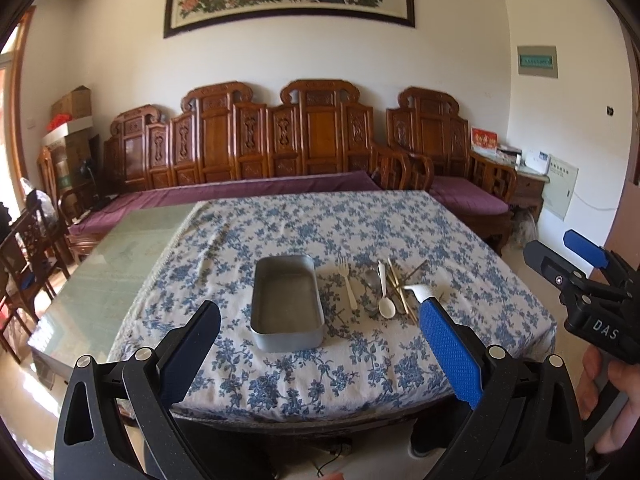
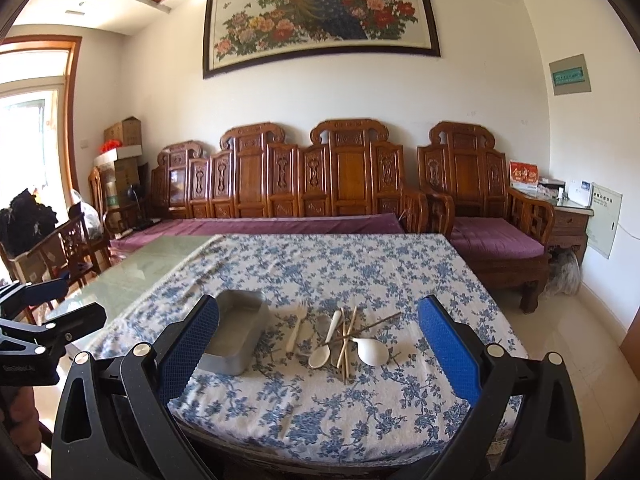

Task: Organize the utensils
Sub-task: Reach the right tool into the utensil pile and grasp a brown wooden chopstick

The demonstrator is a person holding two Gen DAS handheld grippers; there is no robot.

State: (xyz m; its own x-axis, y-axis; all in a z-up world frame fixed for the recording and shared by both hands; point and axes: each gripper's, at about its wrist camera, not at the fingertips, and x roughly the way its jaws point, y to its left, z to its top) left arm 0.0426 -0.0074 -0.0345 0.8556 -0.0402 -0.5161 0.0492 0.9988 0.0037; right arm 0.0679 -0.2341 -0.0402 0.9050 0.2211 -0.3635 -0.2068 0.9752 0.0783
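Left tool [image 1: 320, 320] spread wide, level before metal tray [image 1: 286, 304], right tool [image 2: 318, 318] likewise, facing utensils [image 2: 344, 340]

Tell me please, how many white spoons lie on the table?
2. One slim white spoon lies just right of the fork; one wide white spoon lies at the right end of the pile, beside the chopsticks. A grey utensil lies partly hidden beneath them.

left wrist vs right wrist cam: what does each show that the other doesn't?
Left wrist only: the right gripper at the right edge, and the tin's bare floor in full.
Right wrist only: the left gripper at the left edge, a bright window, and the whole bowl of the right-hand white spoon.
Both: floral tablecloth, tin, white fork, chopsticks, open fingers.
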